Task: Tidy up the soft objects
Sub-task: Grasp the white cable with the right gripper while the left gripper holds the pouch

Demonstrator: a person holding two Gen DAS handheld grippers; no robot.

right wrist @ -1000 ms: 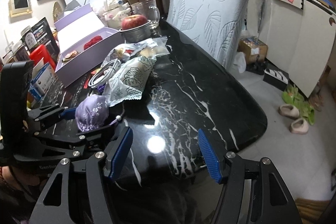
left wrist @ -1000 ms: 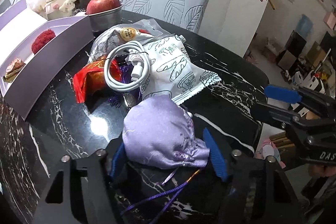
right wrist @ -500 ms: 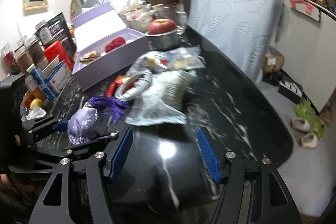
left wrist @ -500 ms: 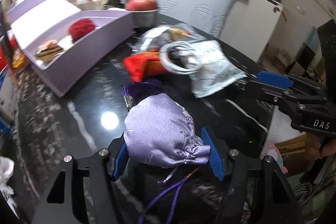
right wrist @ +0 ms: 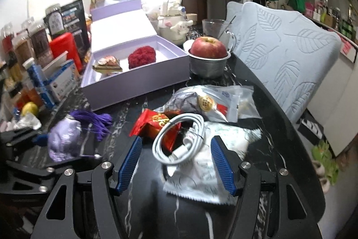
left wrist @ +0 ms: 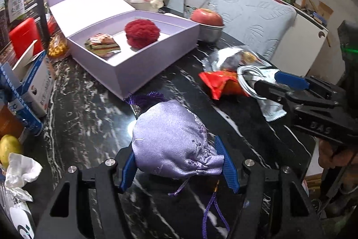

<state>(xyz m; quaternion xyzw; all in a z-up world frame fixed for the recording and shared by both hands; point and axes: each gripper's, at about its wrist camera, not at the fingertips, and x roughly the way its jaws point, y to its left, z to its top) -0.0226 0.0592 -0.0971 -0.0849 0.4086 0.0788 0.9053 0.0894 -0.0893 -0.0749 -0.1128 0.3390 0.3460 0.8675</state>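
Observation:
My left gripper [left wrist: 179, 162] is shut on a lilac satin pouch [left wrist: 172, 138] with a purple tassel [left wrist: 145, 100], held just over the black marble table. The pouch also shows in the right wrist view [right wrist: 63, 140]. An open lilac box [left wrist: 134, 59] stands ahead on the left, holding a red fuzzy ball [left wrist: 142, 34] and a folded patterned cloth [left wrist: 103, 45]. My right gripper [right wrist: 176, 162] is open and empty, over a white coiled cable [right wrist: 179, 138] and a white snack packet [right wrist: 214, 162].
A red packet [right wrist: 156, 124] and a clear bag [right wrist: 212, 100] lie by the cable. An apple in a metal bowl [right wrist: 209, 59] stands beyond. Boxes and jars [right wrist: 44, 64] crowd the left edge. A leaf-pattern chair [right wrist: 286, 55] stands at the table's right.
My left gripper has swung left with the pouch, bringing the lilac box ahead. My right gripper has moved in over the cable and packets.

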